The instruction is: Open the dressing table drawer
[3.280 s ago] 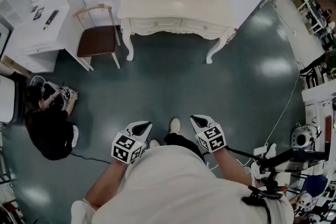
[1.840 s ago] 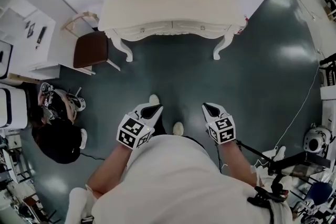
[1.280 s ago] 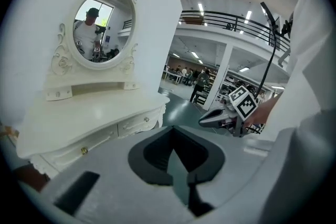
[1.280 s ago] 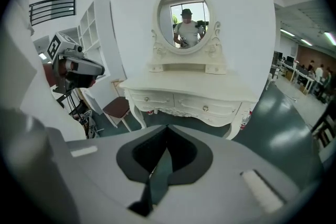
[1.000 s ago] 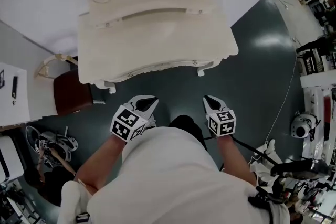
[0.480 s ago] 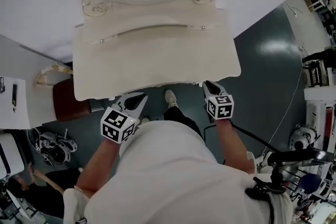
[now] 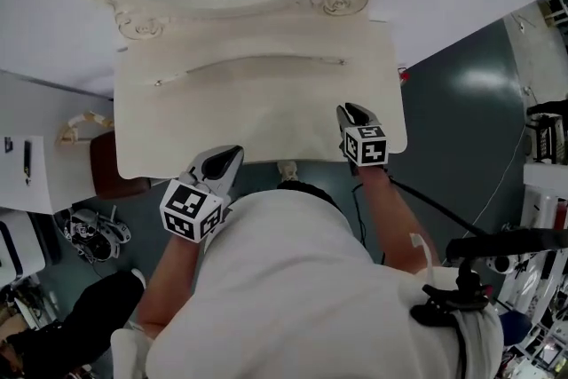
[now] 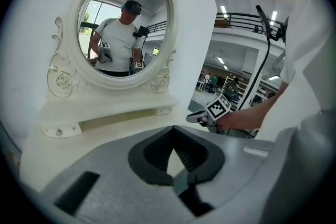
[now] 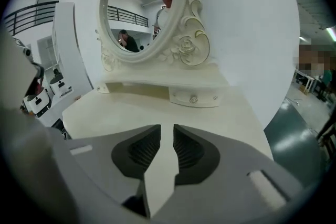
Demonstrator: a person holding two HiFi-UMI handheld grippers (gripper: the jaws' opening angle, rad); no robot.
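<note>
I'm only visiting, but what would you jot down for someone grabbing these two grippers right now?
Left gripper: shut, empty, by the table's front left edge.
Right gripper: jaws have just been opening, nothing between them, over the front right corner.
Small knobbed drawer under the mirror: shut. The table's front is out of sight beneath its top.
Done: nothing opened yet.
Left: grip a knob and pull the drawer out.

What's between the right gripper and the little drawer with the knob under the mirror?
Only bare tabletop, as the right gripper view shows. The right gripper, its jaws just opened with nothing between them, points toward the little drawer.
</note>
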